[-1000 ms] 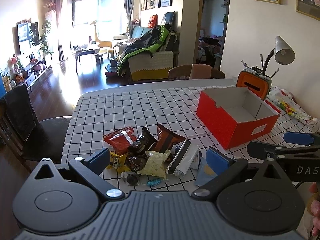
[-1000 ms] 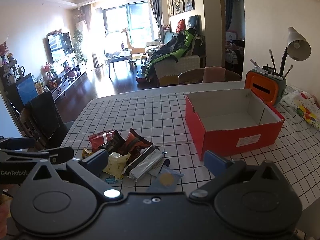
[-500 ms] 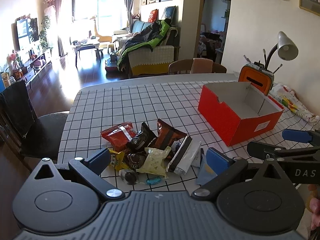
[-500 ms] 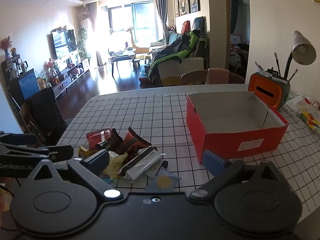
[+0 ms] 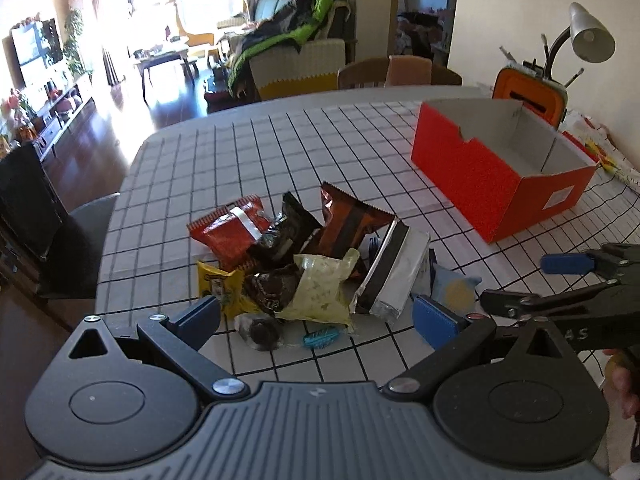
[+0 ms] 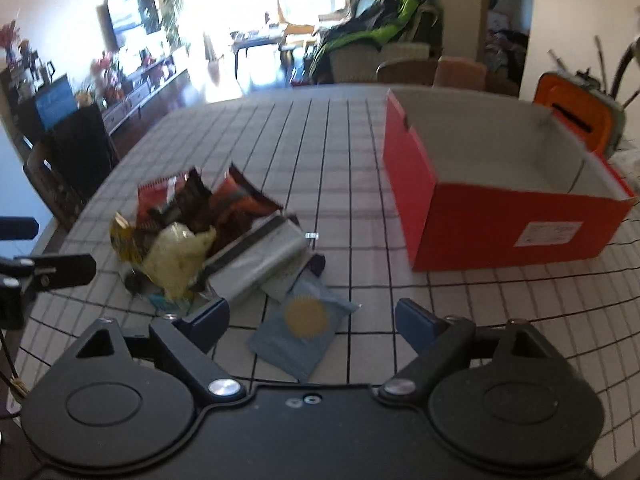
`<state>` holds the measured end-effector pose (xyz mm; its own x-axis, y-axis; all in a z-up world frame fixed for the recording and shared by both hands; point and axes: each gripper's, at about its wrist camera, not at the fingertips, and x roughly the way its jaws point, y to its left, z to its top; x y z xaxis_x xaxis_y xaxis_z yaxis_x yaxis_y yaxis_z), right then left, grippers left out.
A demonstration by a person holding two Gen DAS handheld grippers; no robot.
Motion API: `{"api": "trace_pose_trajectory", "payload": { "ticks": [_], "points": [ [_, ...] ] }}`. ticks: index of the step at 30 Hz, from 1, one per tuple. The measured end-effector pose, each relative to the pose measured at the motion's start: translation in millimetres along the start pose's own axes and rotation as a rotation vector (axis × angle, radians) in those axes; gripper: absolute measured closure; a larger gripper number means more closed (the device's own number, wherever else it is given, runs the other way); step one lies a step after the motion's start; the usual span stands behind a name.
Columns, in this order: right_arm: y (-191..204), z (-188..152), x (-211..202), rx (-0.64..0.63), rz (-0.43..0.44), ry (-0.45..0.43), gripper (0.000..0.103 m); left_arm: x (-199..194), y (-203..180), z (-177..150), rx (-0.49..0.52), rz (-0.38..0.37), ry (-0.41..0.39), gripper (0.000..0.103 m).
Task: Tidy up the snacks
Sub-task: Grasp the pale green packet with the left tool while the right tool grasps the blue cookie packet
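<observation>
A pile of snack packets [image 5: 304, 256] lies on the checked table [image 5: 248, 160], left of an open, empty red box [image 5: 480, 184]. My left gripper [image 5: 318, 318] hangs open just before the pile, a pale yellow-green packet [image 5: 320, 292] and a blue candy [image 5: 320, 338] showing between its fingers. My right gripper [image 6: 312, 318] is open with its jaws closing. A blue packet with a yellow circle [image 6: 306, 328] lies between its fingers, and the pads are clear of it. The pile [image 6: 192, 236] and the red box [image 6: 500, 232] also show in the right wrist view.
An orange pen holder [image 5: 528, 96] and a desk lamp [image 5: 588, 36] stand behind the box. A printed plastic bag [image 5: 600, 148] lies at the right edge. Chairs stand at the table's far side [image 5: 400, 72] and left side [image 5: 72, 240].
Both grippers have come down and closer to the snack pile. The right gripper's fingers have drawn nearer together around the blue packet. The snacks and box lie as before.
</observation>
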<state>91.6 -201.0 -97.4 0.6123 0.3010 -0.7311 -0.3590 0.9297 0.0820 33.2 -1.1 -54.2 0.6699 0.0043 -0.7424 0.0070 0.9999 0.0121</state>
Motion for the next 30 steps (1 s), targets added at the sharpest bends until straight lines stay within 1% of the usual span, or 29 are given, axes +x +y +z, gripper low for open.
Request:
{"api": "trace_pose_trajectory", "payload": {
  "ticks": [2,3,7,11,13,15,16,18,21,27,30],
  "points": [
    [-2,1,12,0.011,0.004,0.033,0.019,11,0,1,0.011,-0.006,0.018,0.001],
    [-2,1,18,0.016,0.009,0.050,0.020,16,-1,2,0.020,-0.007,0.024,0.001],
    [-2,5,42,0.021,0.000,0.107,0.024,34,-7,5,0.089,0.001,0.044,0.001],
    [0,10,60,0.033,-0.013,0.134,0.026,49,-10,10,0.147,-0.015,0.058,0.002],
    [2,12,66,0.037,-0.020,0.152,0.028,59,-10,14,0.163,-0.024,0.074,0.006],
    [4,12,70,0.029,-0.031,0.166,0.030,68,-10,18,0.173,-0.033,0.089,0.016],
    [4,12,71,0.028,-0.032,0.169,0.031,72,-10,19,0.173,-0.036,0.096,0.019],
    [4,13,74,0.024,-0.033,0.173,0.032,79,-10,22,0.170,-0.039,0.109,0.029],
    [6,13,75,0.012,-0.040,0.178,0.032,90,-10,23,0.168,-0.044,0.129,0.037],
    [8,11,80,-0.005,-0.058,0.207,0.033,110,-8,19,0.161,-0.046,0.184,0.044],
    [8,10,83,0.000,-0.053,0.215,0.036,114,-7,21,0.147,-0.050,0.187,0.045]
  ]
}}
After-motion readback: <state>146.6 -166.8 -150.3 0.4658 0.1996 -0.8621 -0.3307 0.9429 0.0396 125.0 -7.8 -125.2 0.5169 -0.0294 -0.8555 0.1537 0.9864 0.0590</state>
